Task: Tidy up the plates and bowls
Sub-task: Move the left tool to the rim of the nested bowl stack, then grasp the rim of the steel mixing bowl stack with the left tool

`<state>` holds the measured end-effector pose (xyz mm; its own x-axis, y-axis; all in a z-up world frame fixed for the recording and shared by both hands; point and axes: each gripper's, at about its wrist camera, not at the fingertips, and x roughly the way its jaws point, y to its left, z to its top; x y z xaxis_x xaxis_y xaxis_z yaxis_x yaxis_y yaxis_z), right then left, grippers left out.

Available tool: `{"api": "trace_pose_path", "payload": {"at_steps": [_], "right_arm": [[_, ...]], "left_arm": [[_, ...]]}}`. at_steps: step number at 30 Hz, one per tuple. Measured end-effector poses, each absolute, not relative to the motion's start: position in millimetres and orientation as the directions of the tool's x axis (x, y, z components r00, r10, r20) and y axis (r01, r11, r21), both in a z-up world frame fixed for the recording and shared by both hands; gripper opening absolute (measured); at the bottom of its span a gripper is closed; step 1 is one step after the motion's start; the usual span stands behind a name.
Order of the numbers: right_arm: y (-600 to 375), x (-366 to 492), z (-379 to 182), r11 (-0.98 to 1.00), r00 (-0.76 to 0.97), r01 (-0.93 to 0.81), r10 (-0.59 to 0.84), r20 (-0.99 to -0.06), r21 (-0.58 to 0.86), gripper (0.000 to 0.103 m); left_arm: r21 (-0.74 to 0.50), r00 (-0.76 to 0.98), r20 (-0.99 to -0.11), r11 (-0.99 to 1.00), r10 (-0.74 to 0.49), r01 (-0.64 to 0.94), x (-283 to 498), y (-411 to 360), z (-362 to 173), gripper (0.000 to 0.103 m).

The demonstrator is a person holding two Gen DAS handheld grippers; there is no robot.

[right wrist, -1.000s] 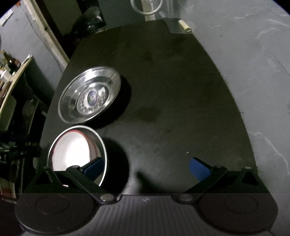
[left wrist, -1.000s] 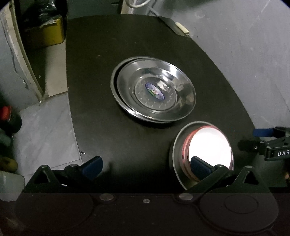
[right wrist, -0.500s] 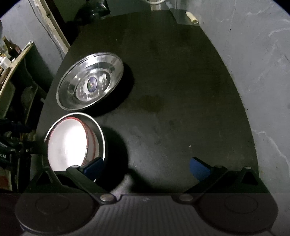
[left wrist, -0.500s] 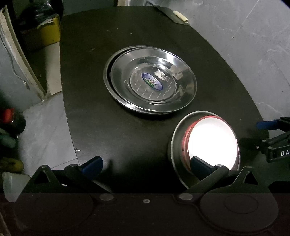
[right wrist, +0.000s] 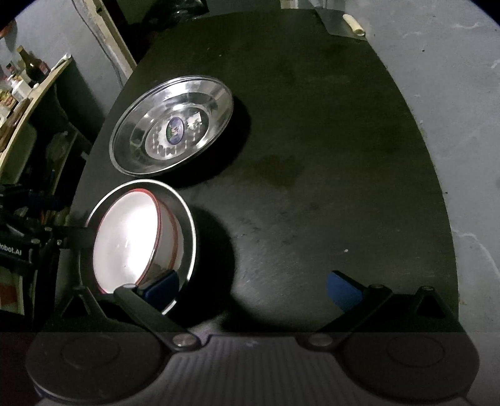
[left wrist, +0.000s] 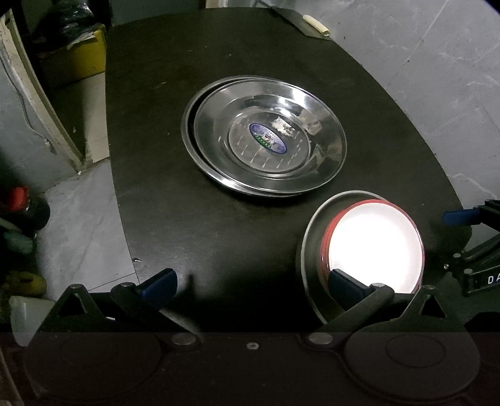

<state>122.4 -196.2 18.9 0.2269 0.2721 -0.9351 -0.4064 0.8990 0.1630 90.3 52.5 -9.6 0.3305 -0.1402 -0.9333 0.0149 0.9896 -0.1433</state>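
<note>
From the left wrist camera, 2 steel plates (left wrist: pixel 265 140) sit stacked on the black table (left wrist: pixel 175 218), the upper one shifted slightly right so the lower rim shows as a crescent on the left. Both face up, and the upper plate carries 1 oval blue sticker at its centre, its long axis running from upper left to lower right. Nearer the camera and to the right stand 2 nested bowls: 1 steel bowl (left wrist: pixel 307 246) holding 1 white bowl with a red rim (left wrist: pixel 375 246), both mouths up. The left gripper (left wrist: pixel 250 285) has its 2 blue-padded fingers spread wide apart, clamped on nothing; its right pad overlaps the near edge of the bowls. The right gripper's tip (left wrist: pixel 462 215) shows at the far right edge.

From the right wrist camera, the same plate stack (right wrist: pixel 172 131) lies at upper left and the 2 nested bowls (right wrist: pixel 137 237) just below it, close but apart. The right gripper (right wrist: pixel 250 285) is also spread wide, holding nothing; its left pad overlaps the steel bowl's near rim. 1 pale cylindrical object (right wrist: pixel 354 23) lies at the table's far edge.
</note>
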Motion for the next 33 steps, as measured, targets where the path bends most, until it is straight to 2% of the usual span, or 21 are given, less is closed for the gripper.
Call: {"api": "trace_pose_path", "payload": {"at_steps": [16,23,27,33], "right_arm": [[-184.7,120.2,16.2,0.880,0.220,-0.459,0.242,-0.945,0.119,0.101],[-185.7,118.1,19.6,0.870,0.218,-0.468,0.286,-0.933,0.158,0.085],[-186.5,116.8,22.2,0.863,0.221,-0.473,0.313,-0.924,0.179,0.077],[-192.0,118.1,22.0,0.848,0.198,-0.459,0.387,-0.901,0.263,0.055]], "left_arm": [[-0.075,0.315,-0.945,0.997,-0.082,0.034,95.3,43.6,-9.6,0.102],[-0.059,0.313,-0.947,0.997,-0.072,0.049,95.0,39.7,-7.8,0.100],[-0.064,0.319,-0.944,0.996,-0.081,0.062,93.7,38.3,-5.6,0.095],[-0.098,0.324,-0.939,0.993,-0.116,0.072,90.2,37.4,-2.4,0.084]]}}
